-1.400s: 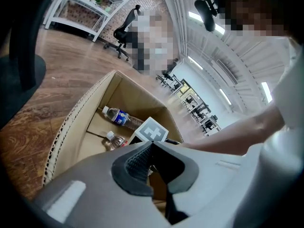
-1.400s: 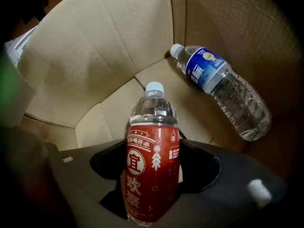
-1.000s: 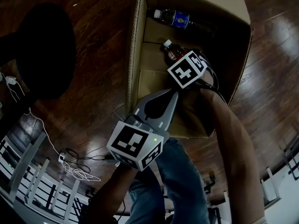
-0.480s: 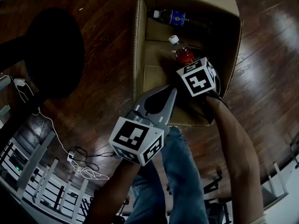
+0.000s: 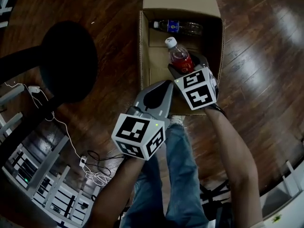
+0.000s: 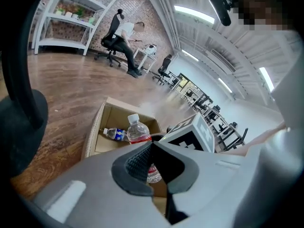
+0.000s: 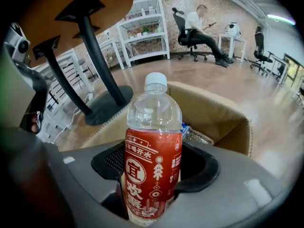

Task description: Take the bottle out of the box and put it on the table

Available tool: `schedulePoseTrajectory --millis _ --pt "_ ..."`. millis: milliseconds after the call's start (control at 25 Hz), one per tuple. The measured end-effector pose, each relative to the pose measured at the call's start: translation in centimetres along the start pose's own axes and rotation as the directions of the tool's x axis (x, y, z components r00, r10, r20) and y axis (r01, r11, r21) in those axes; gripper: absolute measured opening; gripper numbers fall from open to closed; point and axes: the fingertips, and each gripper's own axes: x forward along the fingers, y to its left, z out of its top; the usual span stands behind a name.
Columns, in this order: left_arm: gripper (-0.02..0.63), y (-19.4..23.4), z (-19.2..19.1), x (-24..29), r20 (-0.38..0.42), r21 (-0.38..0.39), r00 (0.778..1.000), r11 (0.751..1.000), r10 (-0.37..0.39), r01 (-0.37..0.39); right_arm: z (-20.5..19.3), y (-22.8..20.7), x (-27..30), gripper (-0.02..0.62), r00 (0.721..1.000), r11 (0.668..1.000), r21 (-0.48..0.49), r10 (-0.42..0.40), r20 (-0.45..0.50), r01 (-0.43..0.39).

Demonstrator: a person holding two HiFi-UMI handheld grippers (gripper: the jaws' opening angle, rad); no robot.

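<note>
Over the middle of the open cardboard box (image 5: 144, 42), the right gripper (image 5: 186, 65) is clamped on the red-labelled bottle (image 5: 179, 57). Its pads press the label from both sides, and the white cap points toward the far wall. A blue-labelled bottle (image 5: 176, 27) lies on the box bottom along that far wall. At the near edge, the left gripper (image 5: 165, 85) has its jaws closed together, holding nothing.

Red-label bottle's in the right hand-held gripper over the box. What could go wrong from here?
1. The right hand-held gripper holds the red-label bottle by its label; it may slip or pivot.
2. The shut left hand-held gripper sits close beside; they might collide.
3. The bottle's base could clip the box wall.
</note>
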Motion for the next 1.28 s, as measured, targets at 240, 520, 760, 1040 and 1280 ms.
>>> schedulePoseTrajectory --millis 240,520,760,1040,1280 --pt "-0.003 -3.6 4.5 -4.5 0.031 0.02 0.998 0.999 0.049 -0.049 5.4 0.3 -8.2 0.298 0.992 0.998 0.055 -0.022 0.122 0.016" --pt "-0.003 -10.1 10.7 -9.2 0.103 0.045 0.994 0.998 0.037 -0.042 12.2 -0.3 -19.3 0.299 0.964 0.995 0.09 -0.075 0.256 0.054" --pt "-0.005 -14.9 16.2 -14.5 0.165 0.068 0.986 0.997 0.025 -0.037 17.5 1.1 -28.3 0.299 0.941 0.996 0.075 -0.077 0.331 0.055" --pt "-0.004 -17.8 21.8 -21.1 0.257 0.078 0.965 0.995 0.046 -0.068 24.9 3.6 -36.8 0.299 0.887 0.998 0.016 -0.055 0.459 0.053" --pt "-0.003 -21.3 25.0 -27.3 0.337 0.08 0.94 0.994 0.045 -0.077 31.2 7.5 -43.6 0.301 0.816 0.999 -0.044 0.001 0.578 0.03"
